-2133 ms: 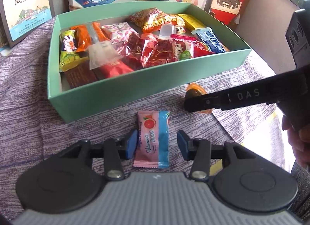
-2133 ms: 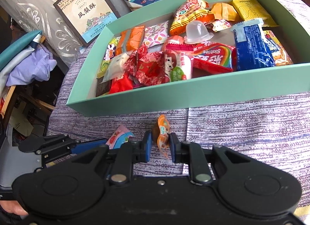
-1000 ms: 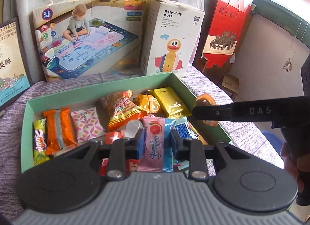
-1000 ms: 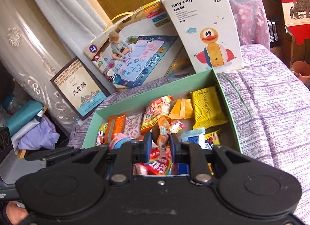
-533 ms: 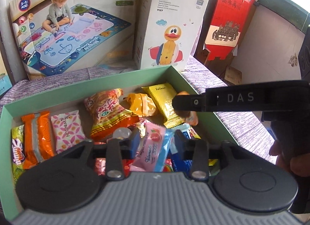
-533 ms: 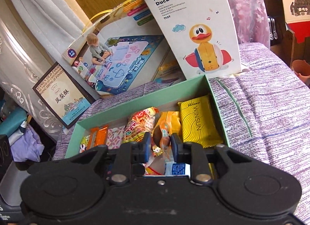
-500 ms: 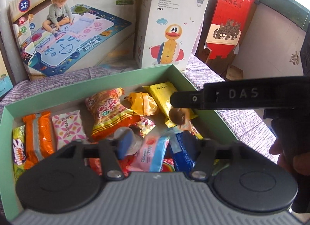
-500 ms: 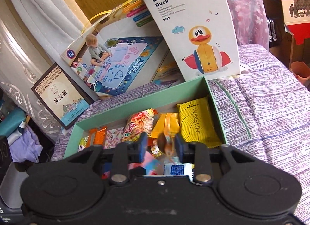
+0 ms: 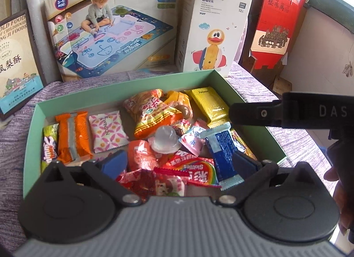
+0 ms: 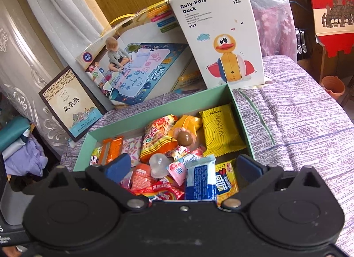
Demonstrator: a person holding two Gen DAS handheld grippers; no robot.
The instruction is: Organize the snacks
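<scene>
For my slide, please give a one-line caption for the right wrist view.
Open right gripper above the green snack box, packed with wrapped snacks.

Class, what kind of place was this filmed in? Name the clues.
Probably a home room, not a shop: toy boxes such as the Roly-Poly Duck box, a curtain, and a purple woven cover under the snack box.

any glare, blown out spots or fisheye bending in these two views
Left wrist view: daylight blows out the top right corner, the Skittles bag shows glossy highlights, and the green box rim bows outward. Right wrist view: more even light, the curtain on the left is washed pale, the Roly-Poly Duck box leans from lens bending, and the frame corners go dark.
</scene>
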